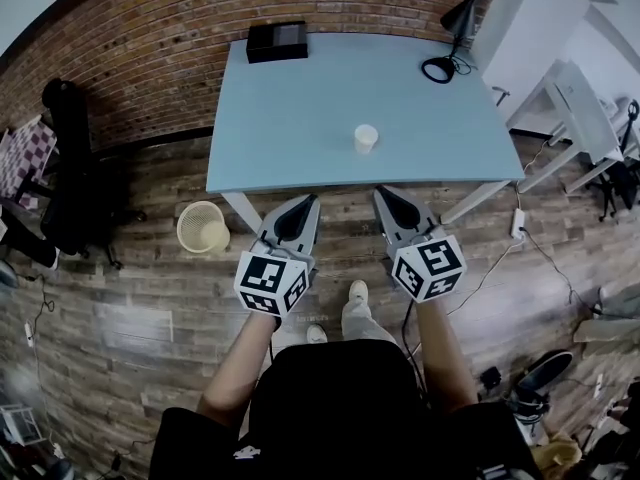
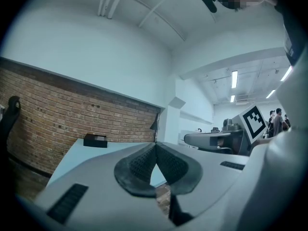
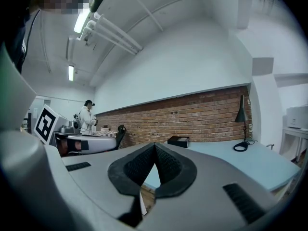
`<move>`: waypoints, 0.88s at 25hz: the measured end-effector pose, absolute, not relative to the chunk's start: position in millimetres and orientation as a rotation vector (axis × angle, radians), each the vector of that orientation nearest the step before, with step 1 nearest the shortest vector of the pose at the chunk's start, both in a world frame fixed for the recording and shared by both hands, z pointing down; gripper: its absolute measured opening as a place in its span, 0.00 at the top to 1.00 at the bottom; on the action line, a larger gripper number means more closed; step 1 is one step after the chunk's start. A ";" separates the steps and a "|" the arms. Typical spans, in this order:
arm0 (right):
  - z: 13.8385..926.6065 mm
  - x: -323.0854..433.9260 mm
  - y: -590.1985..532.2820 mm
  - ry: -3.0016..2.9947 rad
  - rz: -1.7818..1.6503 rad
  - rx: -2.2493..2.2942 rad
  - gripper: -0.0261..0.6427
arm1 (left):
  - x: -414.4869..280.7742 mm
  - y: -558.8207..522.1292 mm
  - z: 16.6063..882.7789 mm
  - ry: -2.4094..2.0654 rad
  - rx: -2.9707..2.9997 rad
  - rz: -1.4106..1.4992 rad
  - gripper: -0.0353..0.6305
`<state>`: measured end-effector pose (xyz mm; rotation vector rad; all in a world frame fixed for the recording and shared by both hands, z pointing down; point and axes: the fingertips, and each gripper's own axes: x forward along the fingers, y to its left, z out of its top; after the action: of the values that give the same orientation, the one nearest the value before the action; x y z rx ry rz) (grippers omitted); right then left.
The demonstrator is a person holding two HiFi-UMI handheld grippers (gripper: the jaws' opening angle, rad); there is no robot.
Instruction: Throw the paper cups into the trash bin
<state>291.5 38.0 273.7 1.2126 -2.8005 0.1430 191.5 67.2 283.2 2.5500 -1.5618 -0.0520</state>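
Head view alone showed me the paper cup (image 1: 366, 138), standing upright with its mouth up on the blue table (image 1: 300, 98) near the front edge, and the trash bin (image 1: 202, 226) on open floor by the table's left leg. Neither gripper view caught them. My left gripper (image 1: 305, 206) and right gripper (image 1: 387, 198) were clenched shut on nothing, just short of that edge.
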 end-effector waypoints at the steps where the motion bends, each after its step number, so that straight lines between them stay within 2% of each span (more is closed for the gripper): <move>1: 272.9 292.8 34.1 -2.806 0.146 1.212 0.96 | 192.2 63.6 283.5 -1.565 2.547 -0.051 0.94; 22: 288.6 361.9 -62.3 -2.801 0.237 1.248 0.96 | 260.1 -40.2 309.9 -1.499 2.546 0.034 0.94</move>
<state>361.9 -62.3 288.6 1.2482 -2.8009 0.2370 260.1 -40.2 309.9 2.5461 -1.4992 0.0344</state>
